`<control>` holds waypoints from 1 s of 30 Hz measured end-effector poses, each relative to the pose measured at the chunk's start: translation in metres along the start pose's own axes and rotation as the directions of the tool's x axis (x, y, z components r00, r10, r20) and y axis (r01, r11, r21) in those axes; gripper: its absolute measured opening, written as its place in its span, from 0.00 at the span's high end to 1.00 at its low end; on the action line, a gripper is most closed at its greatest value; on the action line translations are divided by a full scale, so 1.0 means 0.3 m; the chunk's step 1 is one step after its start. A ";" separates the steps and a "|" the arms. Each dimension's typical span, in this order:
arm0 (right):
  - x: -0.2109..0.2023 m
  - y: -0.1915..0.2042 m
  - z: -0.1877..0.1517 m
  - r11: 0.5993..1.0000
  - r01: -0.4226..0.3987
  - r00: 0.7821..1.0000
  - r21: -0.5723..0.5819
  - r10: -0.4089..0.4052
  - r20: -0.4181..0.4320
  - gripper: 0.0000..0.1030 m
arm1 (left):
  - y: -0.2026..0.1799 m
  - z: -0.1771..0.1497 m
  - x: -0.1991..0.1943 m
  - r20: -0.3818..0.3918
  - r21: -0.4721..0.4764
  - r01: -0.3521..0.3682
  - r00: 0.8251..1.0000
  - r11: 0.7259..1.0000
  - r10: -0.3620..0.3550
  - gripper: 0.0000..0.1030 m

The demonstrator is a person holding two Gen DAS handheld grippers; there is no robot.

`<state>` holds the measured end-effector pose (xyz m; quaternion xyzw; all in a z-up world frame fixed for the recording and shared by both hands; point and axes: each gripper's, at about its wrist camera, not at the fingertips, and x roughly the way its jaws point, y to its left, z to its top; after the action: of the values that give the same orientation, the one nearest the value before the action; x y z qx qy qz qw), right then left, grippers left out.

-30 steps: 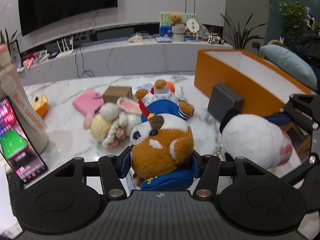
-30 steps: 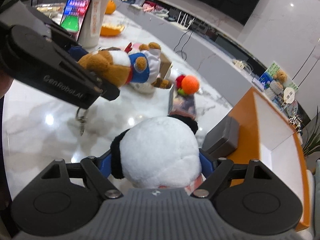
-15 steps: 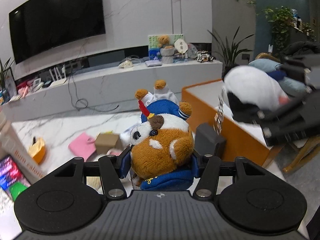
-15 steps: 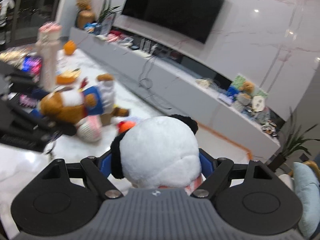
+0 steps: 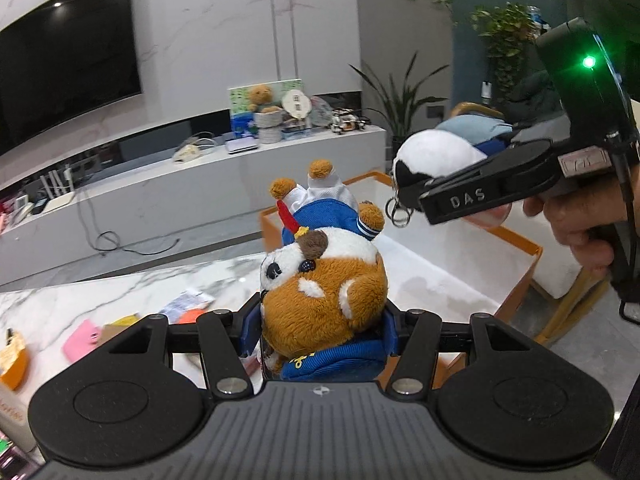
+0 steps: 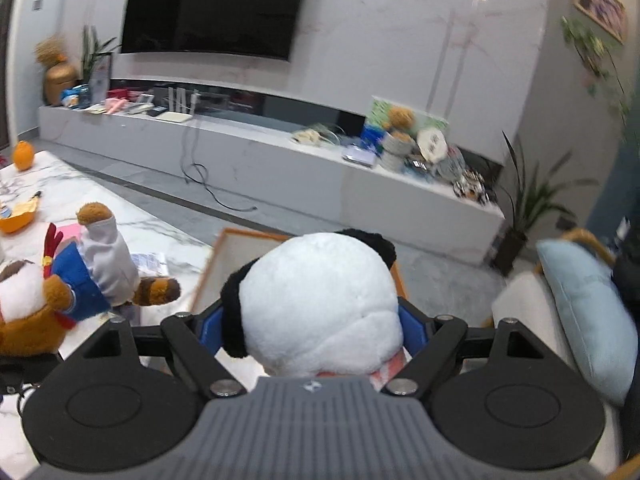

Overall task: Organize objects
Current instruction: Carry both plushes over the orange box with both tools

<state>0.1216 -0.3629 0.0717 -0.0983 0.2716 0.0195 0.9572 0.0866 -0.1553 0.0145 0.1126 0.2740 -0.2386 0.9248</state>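
White panda plush (image 6: 320, 300) between jaws, above orange box (image 6: 224, 240).

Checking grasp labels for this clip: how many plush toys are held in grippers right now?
2. The brown dog plush is clamped in the left gripper; the white panda plush is clamped in the right gripper, above the orange bin.

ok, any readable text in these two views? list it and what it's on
"DAS": side of the right gripper, seen from the left wrist view.
Yellow stitching on the brown plush's blue cap: too hidden to read.
Orange print on the white object at lower left: cut off, unreadable.
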 end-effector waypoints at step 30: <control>0.152 -0.174 -0.100 0.991 0.017 0.988 0.133 0.003 -0.152 0.19 | -0.258 0.017 0.240 -0.128 0.133 0.051 0.991 0.990 -0.034 0.36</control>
<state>0.1498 -0.4208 0.0320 -0.0361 0.3440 -0.0098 0.9382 0.1029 -0.2511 -0.0276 0.1841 0.3169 -0.2687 0.8908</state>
